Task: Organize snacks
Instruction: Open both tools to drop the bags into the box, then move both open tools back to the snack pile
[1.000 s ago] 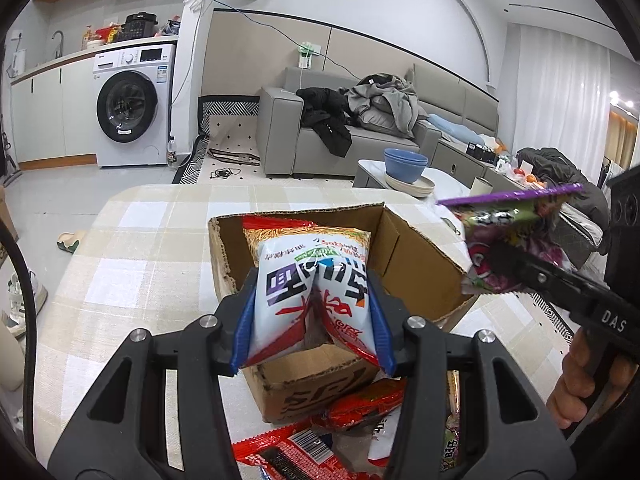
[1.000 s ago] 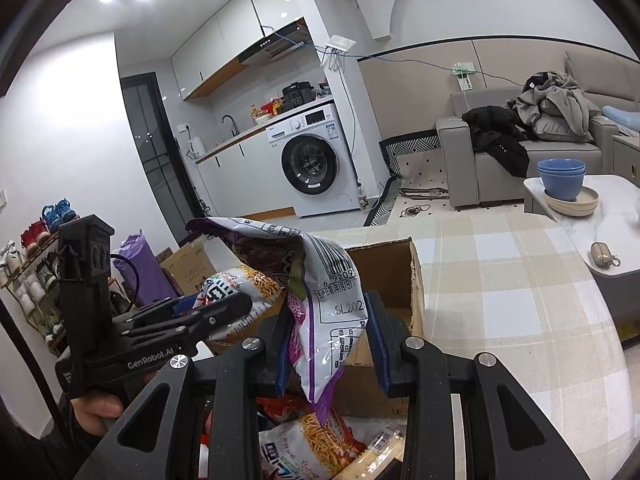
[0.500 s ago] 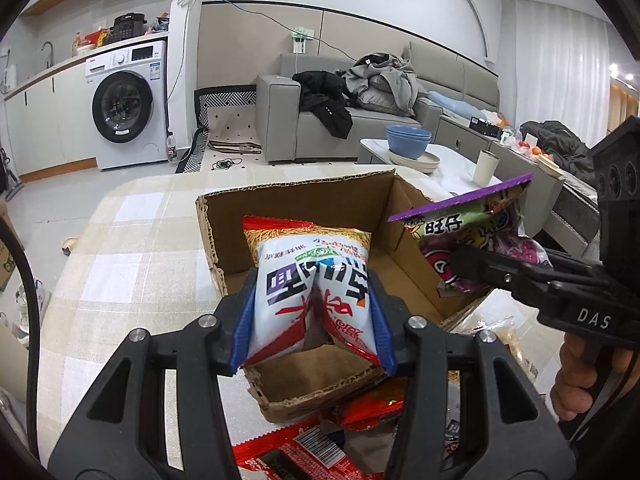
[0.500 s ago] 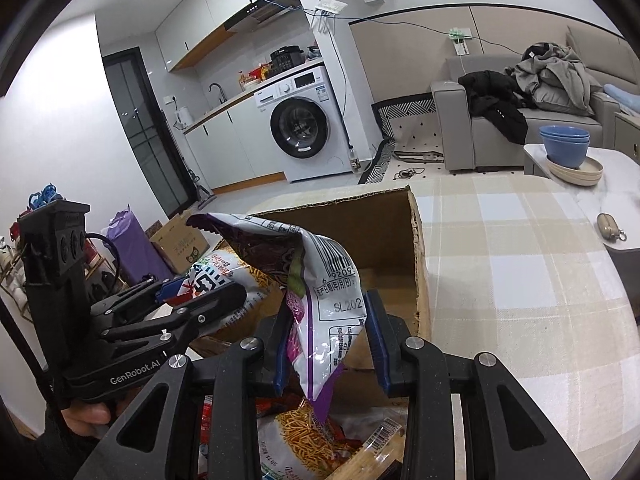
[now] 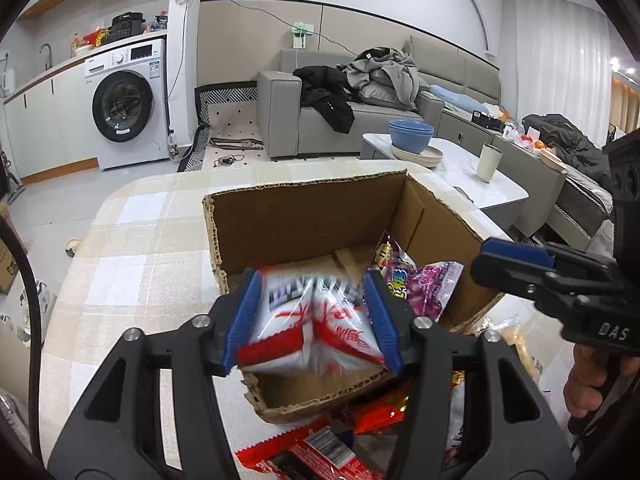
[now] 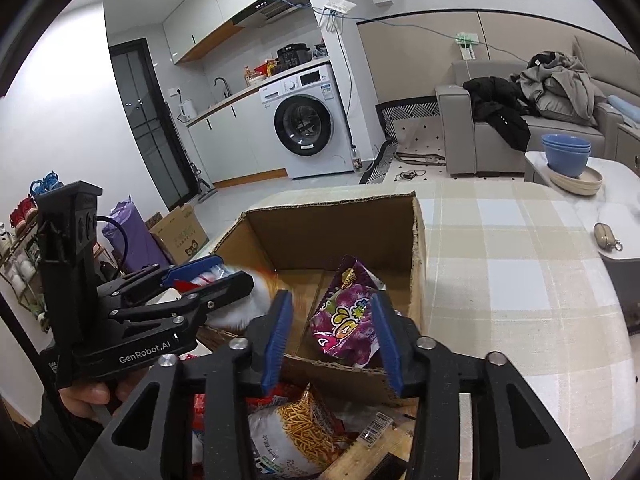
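Left gripper (image 5: 312, 320) clamps the white packet (image 5: 308, 320); right view shows right gripper (image 6: 332, 340) spread, purple packet (image 6: 346, 320) free in box (image 6: 332, 220).

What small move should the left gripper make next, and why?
Probably open the left gripper: it is shut on the white-and-red snack bag, held over the open cardboard box. The purple snack bag lies inside, and the right gripper is open.

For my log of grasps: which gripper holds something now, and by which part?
The left gripper holds the white bag, pads on its two sides. The right gripper is open; the purple bag lies in the box.
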Demonstrator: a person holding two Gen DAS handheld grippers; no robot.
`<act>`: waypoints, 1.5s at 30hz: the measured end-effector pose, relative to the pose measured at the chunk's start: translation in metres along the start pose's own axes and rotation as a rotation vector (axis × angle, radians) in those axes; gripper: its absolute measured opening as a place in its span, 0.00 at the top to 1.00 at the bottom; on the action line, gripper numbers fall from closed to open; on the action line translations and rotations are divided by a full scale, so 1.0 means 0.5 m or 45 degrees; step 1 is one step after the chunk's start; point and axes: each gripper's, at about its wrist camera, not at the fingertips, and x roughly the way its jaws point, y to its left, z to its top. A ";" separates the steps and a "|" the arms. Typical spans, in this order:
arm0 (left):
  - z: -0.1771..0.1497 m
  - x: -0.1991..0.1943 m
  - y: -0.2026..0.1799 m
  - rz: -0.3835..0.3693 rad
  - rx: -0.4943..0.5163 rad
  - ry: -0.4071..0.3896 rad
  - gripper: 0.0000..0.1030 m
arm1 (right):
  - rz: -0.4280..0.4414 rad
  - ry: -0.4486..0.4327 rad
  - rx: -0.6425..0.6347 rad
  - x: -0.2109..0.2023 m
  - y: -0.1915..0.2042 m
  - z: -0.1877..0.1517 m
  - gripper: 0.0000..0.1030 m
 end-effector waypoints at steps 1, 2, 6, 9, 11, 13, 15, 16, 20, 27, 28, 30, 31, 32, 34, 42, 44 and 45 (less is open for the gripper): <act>-0.003 -0.006 0.001 -0.019 -0.004 0.003 0.42 | 0.004 -0.010 -0.003 -0.007 -0.002 -0.001 0.50; -0.006 -0.016 -0.002 -0.034 -0.007 -0.001 0.34 | 0.001 -0.019 -0.009 -0.014 -0.004 -0.001 0.45; -0.012 -0.052 -0.018 -0.050 0.018 -0.016 0.18 | -0.026 -0.056 -0.023 -0.049 -0.013 -0.010 0.10; -0.023 -0.082 -0.021 -0.049 0.034 -0.006 0.11 | -0.046 -0.044 -0.032 -0.067 -0.017 -0.020 0.01; -0.033 -0.104 -0.024 -0.034 0.031 -0.010 0.01 | -0.065 -0.032 -0.049 -0.077 -0.014 -0.030 0.01; -0.044 -0.128 -0.026 -0.036 0.030 -0.028 0.01 | -0.091 -0.025 -0.072 -0.086 -0.010 -0.043 0.01; -0.059 -0.149 -0.028 -0.040 0.033 -0.034 0.01 | -0.102 -0.030 -0.085 -0.097 -0.007 -0.056 0.01; -0.068 -0.162 -0.026 -0.039 0.032 -0.037 0.01 | -0.102 -0.029 -0.087 -0.102 -0.006 -0.060 0.01; -0.096 -0.198 -0.028 -0.031 0.039 -0.039 0.01 | -0.109 -0.023 -0.066 -0.121 -0.004 -0.081 0.01; -0.147 -0.250 -0.003 -0.013 0.011 -0.029 0.01 | -0.144 0.011 -0.020 -0.134 -0.014 -0.113 0.01; -0.157 -0.256 0.001 -0.012 0.005 -0.025 0.01 | -0.147 0.015 -0.009 -0.137 -0.016 -0.121 0.01; -0.170 -0.267 0.006 -0.001 0.005 -0.023 0.01 | -0.151 0.026 0.004 -0.139 -0.021 -0.129 0.01; -0.177 -0.273 0.009 0.010 0.007 -0.026 0.01 | -0.158 0.030 0.006 -0.141 -0.020 -0.133 0.01; -0.183 -0.277 0.010 0.018 0.007 -0.025 0.01 | -0.166 0.030 0.005 -0.144 -0.020 -0.137 0.01; -0.190 -0.286 0.015 0.025 -0.003 -0.019 0.01 | -0.176 0.032 0.005 -0.149 -0.017 -0.144 0.01; -0.220 -0.300 0.011 0.019 -0.001 0.003 0.01 | -0.224 0.073 -0.032 -0.153 0.001 -0.172 0.01; -0.218 -0.306 0.012 0.004 -0.011 0.013 0.01 | -0.210 0.080 -0.026 -0.157 0.004 -0.178 0.01; -0.220 -0.308 0.009 -0.002 -0.013 0.013 0.01 | -0.200 0.084 -0.020 -0.159 0.006 -0.181 0.01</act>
